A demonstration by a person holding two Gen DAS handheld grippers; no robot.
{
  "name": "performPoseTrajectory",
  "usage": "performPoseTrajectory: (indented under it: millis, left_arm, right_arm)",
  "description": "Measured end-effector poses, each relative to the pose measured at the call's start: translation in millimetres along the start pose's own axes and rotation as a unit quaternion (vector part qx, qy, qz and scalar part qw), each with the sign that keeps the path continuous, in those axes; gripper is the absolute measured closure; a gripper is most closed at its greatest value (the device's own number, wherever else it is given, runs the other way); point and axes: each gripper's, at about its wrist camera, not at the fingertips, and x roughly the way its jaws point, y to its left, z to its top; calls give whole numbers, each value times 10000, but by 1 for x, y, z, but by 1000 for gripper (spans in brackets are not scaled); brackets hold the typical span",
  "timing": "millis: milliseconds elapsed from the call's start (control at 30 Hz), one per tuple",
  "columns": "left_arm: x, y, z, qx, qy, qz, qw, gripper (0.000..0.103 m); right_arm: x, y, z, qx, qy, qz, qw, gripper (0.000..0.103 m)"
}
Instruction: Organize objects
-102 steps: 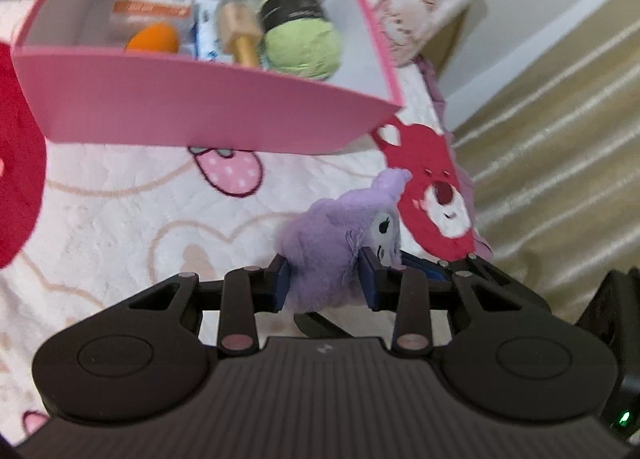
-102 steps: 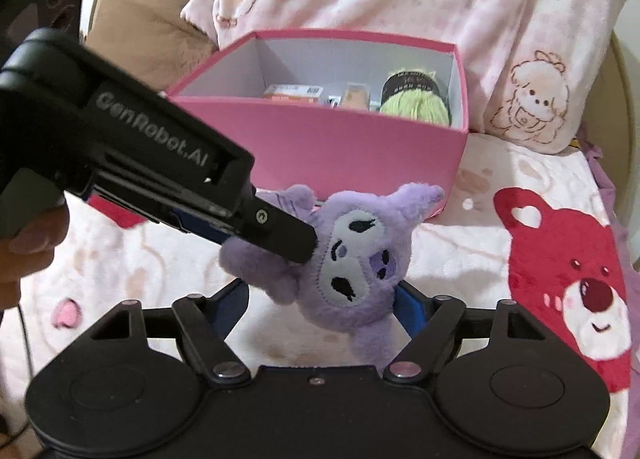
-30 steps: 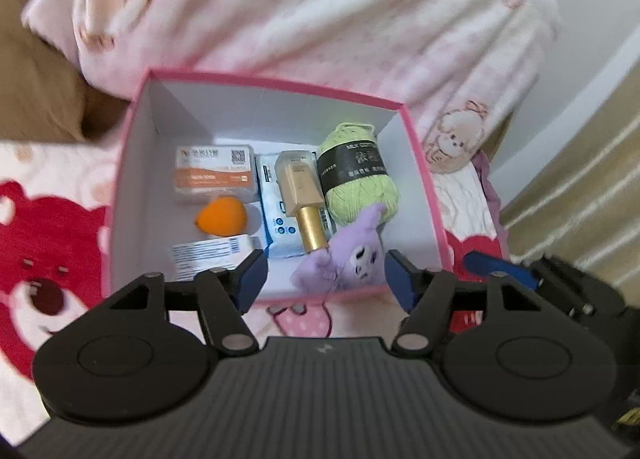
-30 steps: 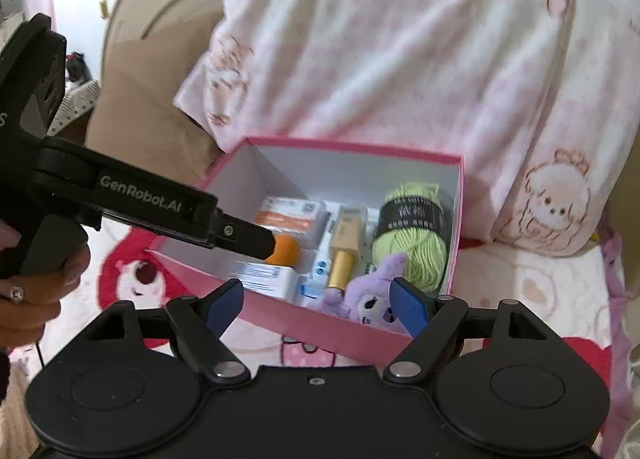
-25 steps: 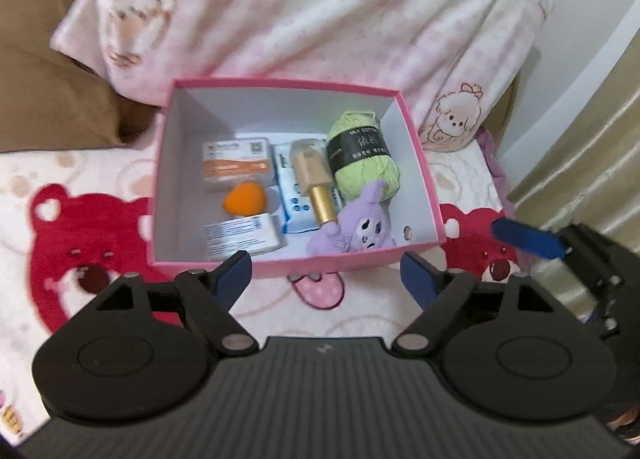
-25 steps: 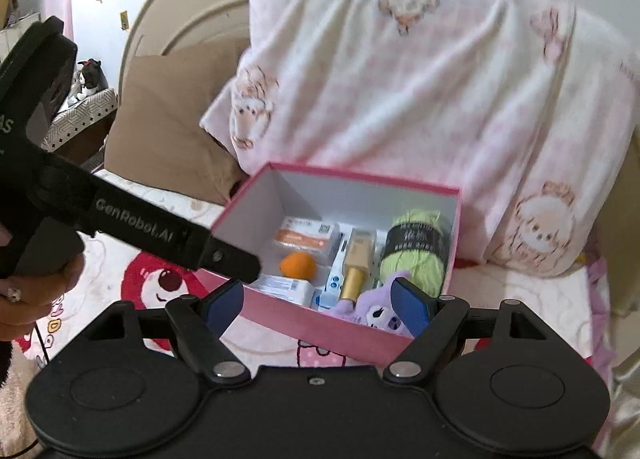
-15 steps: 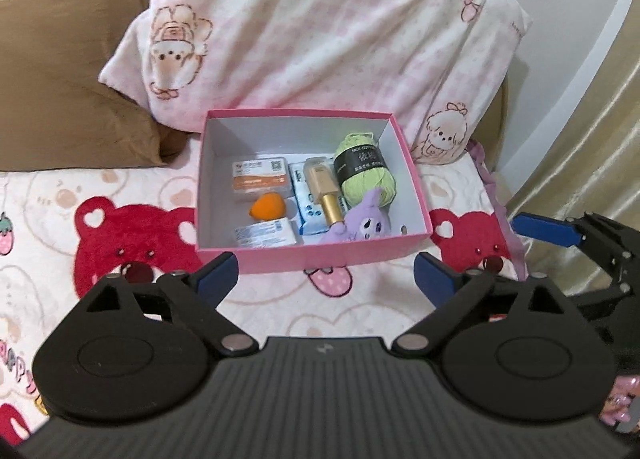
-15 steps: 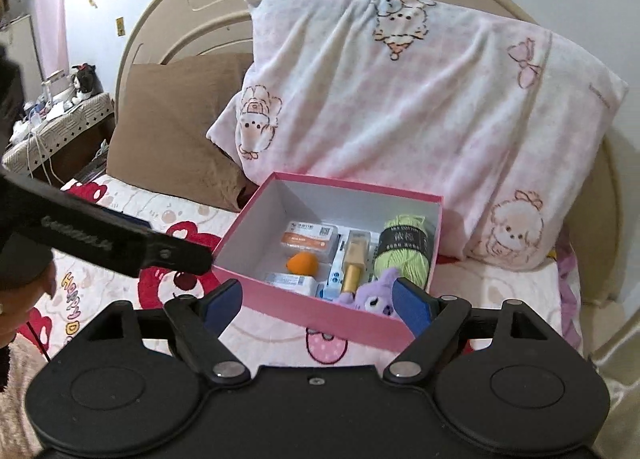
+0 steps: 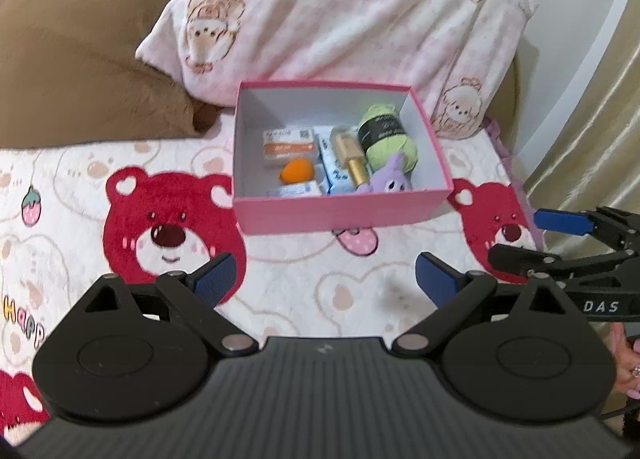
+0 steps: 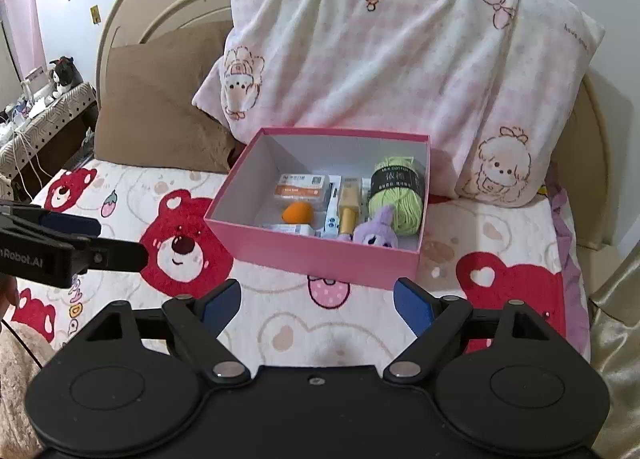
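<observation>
— So where was the purple plush toy (image 10: 378,233)?

— Inside the pink box (image 10: 320,255) on the bed (image 10: 280,319), at its near right corner, touching the green yarn ball (image 10: 396,195) and just beside the gold tube (image 10: 349,205).

— And the hand-held grippers?

— Both hung well apart from the box. The left hand-held gripper (image 9: 325,279) was spread wide and empty; the right hand-held gripper (image 10: 318,305) was also spread with nothing between its jaws.

— How would the plush handle?

— Soft, light, squashy, I judged; its body would suit a pinch.

— Room to move?

— Open blanket lay in front; the pink pillow (image 10: 400,59) crowded the box's far wall.
</observation>
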Motion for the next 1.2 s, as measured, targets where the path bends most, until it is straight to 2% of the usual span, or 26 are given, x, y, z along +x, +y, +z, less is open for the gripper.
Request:
performPoseTrajectory:
  millis: [100,167,367,500,633,800,967,1200]
  left_arm:
    - [-4,2,-7,-87,1,-214,9997,4]
    - [-7,1,-11,-106,-18,-216,9997,4]
    - [-6,4,-17,-167,-32,63,9998,0]
    - [7,9,-18,-319,243,538,9977,0]
    - [19,9,-20,-203,446,866,9950,0]
    - [26,8,-24,-147,621,905,9939,0]
    - [28,5,-25,-33,666,1104,9917,0]
    - [28,6,-27,-75,715,1032,9921,0]
  right_arm:
    - [1,0,-3,66,42,-7,10000,16]
    - [2,-1,-4,101,66,-21,9999,16]
    - [6,-2,-9,184,152,-124,9996,15]
    - [8,-2,-12,201,206,-321,9991,14]
    - [8,-3,-14,256,271,-411,9985,13]
    - [10,1,-15,294,332,-562,9974,9]
    - [12,5,-15,358,423,-706,9960,8]
    - [14,6,-19,559,551,-741,9942,8]
